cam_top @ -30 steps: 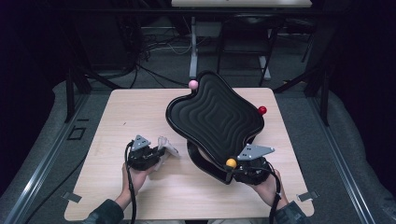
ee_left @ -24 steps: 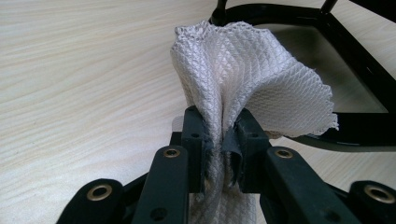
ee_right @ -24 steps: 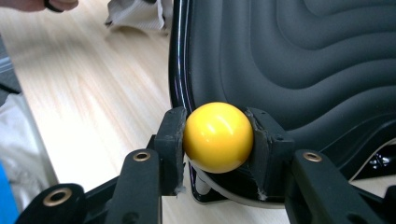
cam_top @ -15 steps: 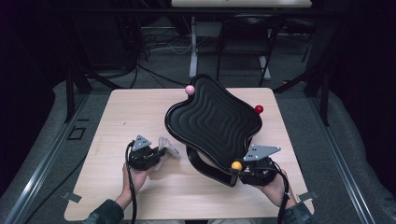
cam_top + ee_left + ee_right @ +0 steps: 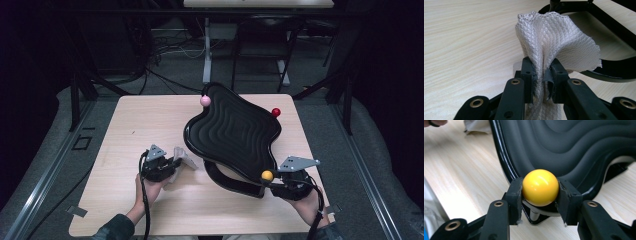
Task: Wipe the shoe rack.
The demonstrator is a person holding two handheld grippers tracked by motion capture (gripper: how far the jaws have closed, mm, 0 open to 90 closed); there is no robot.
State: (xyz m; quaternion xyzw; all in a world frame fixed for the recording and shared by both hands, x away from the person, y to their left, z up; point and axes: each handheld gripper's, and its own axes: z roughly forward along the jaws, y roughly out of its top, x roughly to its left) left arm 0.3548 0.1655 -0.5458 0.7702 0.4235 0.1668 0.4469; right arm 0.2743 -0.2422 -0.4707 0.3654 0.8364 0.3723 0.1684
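Since the earlier high-view pictures, the black wavy tray (image 5: 232,134) has swung on its stand: its yellow ball (image 5: 267,175) now sits further toward five o'clock on the table, the pink ball (image 5: 205,100) has drifted right along the far edge, and the red ball (image 5: 275,112) has slid away toward two o'clock. The right gripper (image 5: 283,187) has travelled with the yellow knob.

In the right gripper view, the right gripper (image 5: 540,188) has its jaws clamped on either side of the yellow ball (image 5: 540,187), pads touching it at nine and three o'clock. The jaws have just been easing slightly wider, yet the ball sits firmly between them. The knob looks like the handle for turning the tray (image 5: 574,147), which would explain the grip there and not on the slick rim.

The left gripper (image 5: 172,164) rests on the wooden table (image 5: 130,130) at about seven o'clock from the tray's centre. In the left gripper view, the left gripper (image 5: 542,75) is closed on a bunched, pale quilted cloth (image 5: 554,42), whose free end fans out above the jaws. Pinching it at the middle leaves a loose pad ready for wiping, I judge. The curved black base (image 5: 614,72) of the stand lies just beyond the cloth, apart from it.
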